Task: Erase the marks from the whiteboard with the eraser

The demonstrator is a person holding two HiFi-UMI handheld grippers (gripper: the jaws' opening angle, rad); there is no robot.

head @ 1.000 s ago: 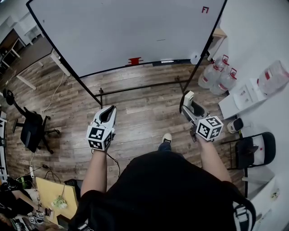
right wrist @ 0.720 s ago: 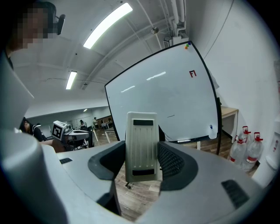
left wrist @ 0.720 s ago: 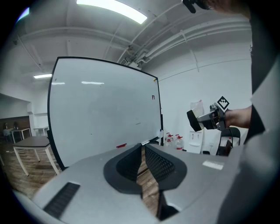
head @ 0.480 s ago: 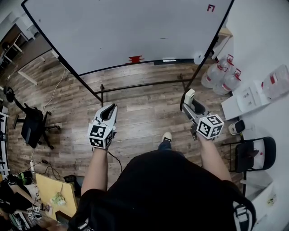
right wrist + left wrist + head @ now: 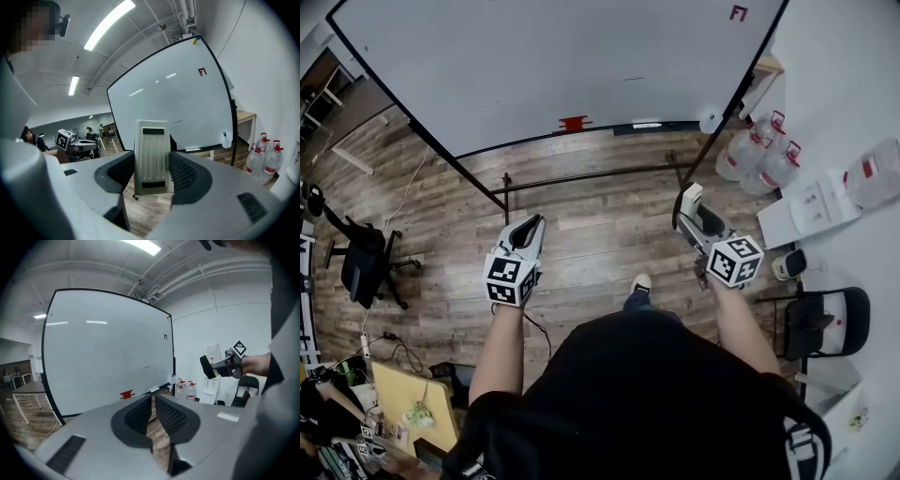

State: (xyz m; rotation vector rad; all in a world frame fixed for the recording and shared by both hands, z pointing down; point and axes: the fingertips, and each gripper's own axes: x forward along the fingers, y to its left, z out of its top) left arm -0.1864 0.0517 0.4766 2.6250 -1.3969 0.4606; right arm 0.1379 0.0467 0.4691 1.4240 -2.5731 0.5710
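Eraser [image 5: 151,154] clamped in right gripper [image 5: 687,217], well short of whiteboard [image 5: 544,66]; left gripper [image 5: 528,228] closed, empty

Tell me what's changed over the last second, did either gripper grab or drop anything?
Nothing was grabbed or dropped. The right gripper still clamps the eraser, the left gripper stays shut and empty, and both hang in about the same place before the whiteboard. Only the head view's framing drifted slightly. The red mark at the board's top right remains.
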